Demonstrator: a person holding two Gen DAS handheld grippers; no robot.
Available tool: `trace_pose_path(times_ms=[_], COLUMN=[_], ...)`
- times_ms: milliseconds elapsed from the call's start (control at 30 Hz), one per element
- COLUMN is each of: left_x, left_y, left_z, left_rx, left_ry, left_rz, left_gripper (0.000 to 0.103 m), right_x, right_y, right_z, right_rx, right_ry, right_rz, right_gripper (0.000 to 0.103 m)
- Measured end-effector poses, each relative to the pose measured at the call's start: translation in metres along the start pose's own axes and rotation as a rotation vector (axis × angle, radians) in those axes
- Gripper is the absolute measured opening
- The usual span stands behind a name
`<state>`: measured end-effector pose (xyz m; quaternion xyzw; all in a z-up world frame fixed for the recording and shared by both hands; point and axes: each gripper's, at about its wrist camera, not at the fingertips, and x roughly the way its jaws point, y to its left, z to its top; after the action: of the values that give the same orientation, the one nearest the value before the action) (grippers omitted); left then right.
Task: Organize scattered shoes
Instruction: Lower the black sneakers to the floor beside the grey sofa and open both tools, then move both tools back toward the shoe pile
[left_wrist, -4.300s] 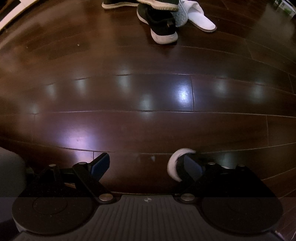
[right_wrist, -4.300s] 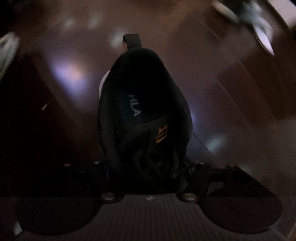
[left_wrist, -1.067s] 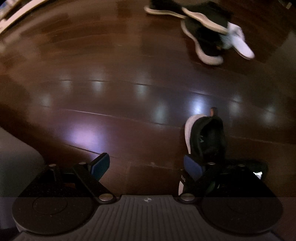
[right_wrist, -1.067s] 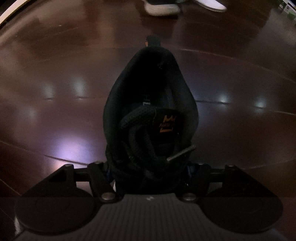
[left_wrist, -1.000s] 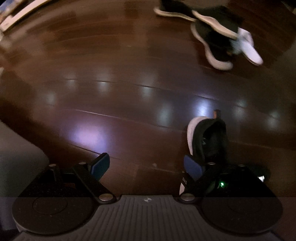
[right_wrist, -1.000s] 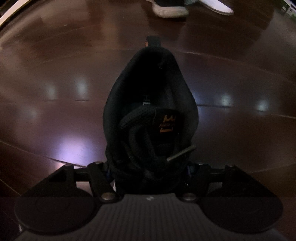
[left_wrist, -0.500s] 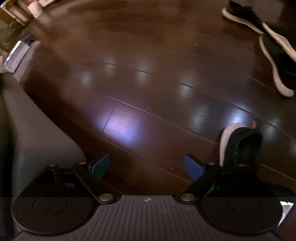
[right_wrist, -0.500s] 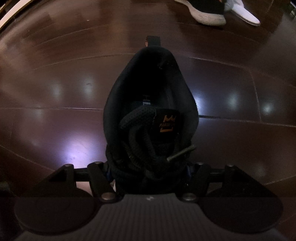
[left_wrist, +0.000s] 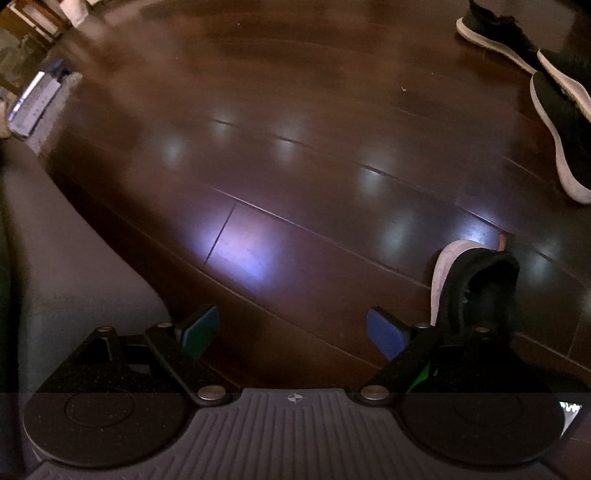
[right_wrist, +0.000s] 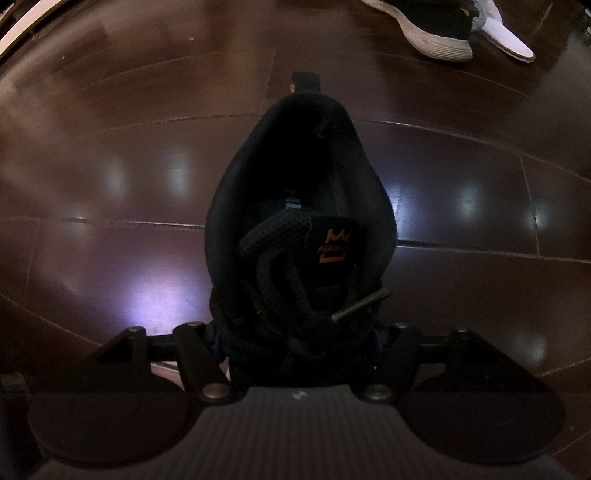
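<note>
A black sneaker (right_wrist: 299, 229) with an orange crown tag fills the middle of the right wrist view, heel pointing away. My right gripper (right_wrist: 297, 341) is shut on its laced front; the fingertips are hidden by the shoe. The same sneaker (left_wrist: 476, 284), with a white sole edge, shows low at the right of the left wrist view, just past my left gripper (left_wrist: 291, 328). That gripper is open, blue pads apart, with only floor between them. More black sneakers with white soles (left_wrist: 557, 122) lie piled at the far right.
Dark glossy wood floor (left_wrist: 295, 147) spreads ahead. A grey upholstered edge (left_wrist: 62, 266) rises at the left. A white slipper (right_wrist: 509, 37) lies beside a black sneaker (right_wrist: 436, 29) at the far right. Boxes and clutter (left_wrist: 33, 96) sit at the far left.
The left wrist view has swung left: the shoe pile slid to the right edge and the grey furniture came in. The held sneaker stayed in the right gripper throughout.
</note>
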<state>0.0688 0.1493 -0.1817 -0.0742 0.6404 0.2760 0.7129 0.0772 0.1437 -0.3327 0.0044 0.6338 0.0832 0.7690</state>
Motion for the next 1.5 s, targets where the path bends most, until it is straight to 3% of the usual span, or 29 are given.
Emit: trace_pose_path(times_ms=[167, 600, 767, 1000, 1033, 1167, 1267, 1500], left_x=[-0.007, -0.021, -0.03, -0.052, -0.057, -0.075, -0.088, -0.105], left_y=[0.002, 0.008, 0.007, 0.007, 0.005, -0.006, -0.021, -0.049], left_z=[-0.003, -0.008, -0.009, -0.009, -0.009, -0.011, -0.02, -0.028], left_rx=[-0.008, -0.01, -0.001, 0.015, 0.018, 0.029, 0.068, 0.051], left_ry=[0.0, -0.014, -0.022, -0.04, -0.042, -0.041, -0.053, -0.069], left_rz=[-0.019, -0.088, -0.115, -0.247, -0.265, -0.319, -0.313, -0.389], left_gripper=[0.091, 0.091, 0.091, 0.091, 0.091, 0.091, 0.091, 0.091], right_x=[0.005, -0.031, -0.065, -0.133, -0.145, -0.189, -0.218, -0.258], right_y=[-0.014, -0.048, -0.072, -0.105, -0.11, -0.143, -0.168, -0.236], right_z=[0.003, 0.011, 0.017, 0.022, 0.022, 0.025, 0.025, 0.03], right_rx=[-0.021, -0.057, -0.051, -0.085, -0.087, -0.039, -0.008, 0.098], right_ry=[0.005, -0.045, -0.101, -0.173, -0.188, -0.257, -0.319, -0.413], right_rz=[0.043, 0.097, 0.092, 0.055, 0.047, 0.006, -0.005, -0.003], right_gripper=[0.081, 0.082, 0.082, 0.086, 0.091, 0.093, 0.093, 0.101])
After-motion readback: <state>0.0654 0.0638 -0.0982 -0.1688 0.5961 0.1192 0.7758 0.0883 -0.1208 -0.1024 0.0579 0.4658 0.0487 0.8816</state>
